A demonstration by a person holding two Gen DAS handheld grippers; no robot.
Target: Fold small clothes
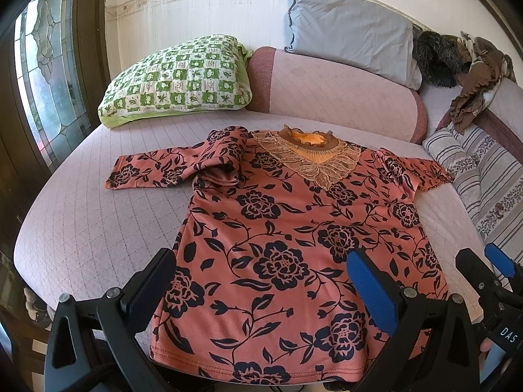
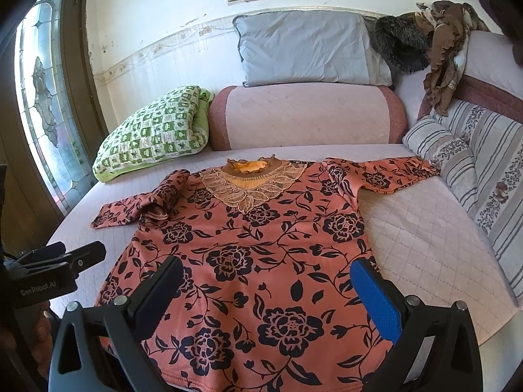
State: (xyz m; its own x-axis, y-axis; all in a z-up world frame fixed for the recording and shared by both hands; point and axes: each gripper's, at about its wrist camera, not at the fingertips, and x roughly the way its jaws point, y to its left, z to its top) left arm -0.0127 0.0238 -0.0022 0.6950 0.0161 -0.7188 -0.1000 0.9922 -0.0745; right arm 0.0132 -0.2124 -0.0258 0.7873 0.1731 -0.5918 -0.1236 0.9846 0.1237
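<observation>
A small salmon-orange top (image 1: 281,238) with black flowers and a lace collar (image 1: 307,156) lies flat, front up, on the quilted lilac bed (image 1: 81,222). Its left sleeve (image 1: 170,170) is bunched and partly folded at the shoulder; the other sleeve (image 2: 385,173) stretches out to the right. My left gripper (image 1: 261,277) hovers open over the lower hem, nothing between its fingers. In the right wrist view the same top (image 2: 261,254) fills the middle, and my right gripper (image 2: 268,281) is open above its lower part. Each gripper shows at the edge of the other's view.
A green checked pillow (image 1: 176,81) lies at the back left, with a pink bolster (image 1: 333,91) and a grey pillow (image 1: 349,29) behind the top. A striped cushion (image 2: 474,176) lines the right side. Brown clothes (image 2: 441,49) are heaped at the back right. A glass door (image 1: 49,75) stands left.
</observation>
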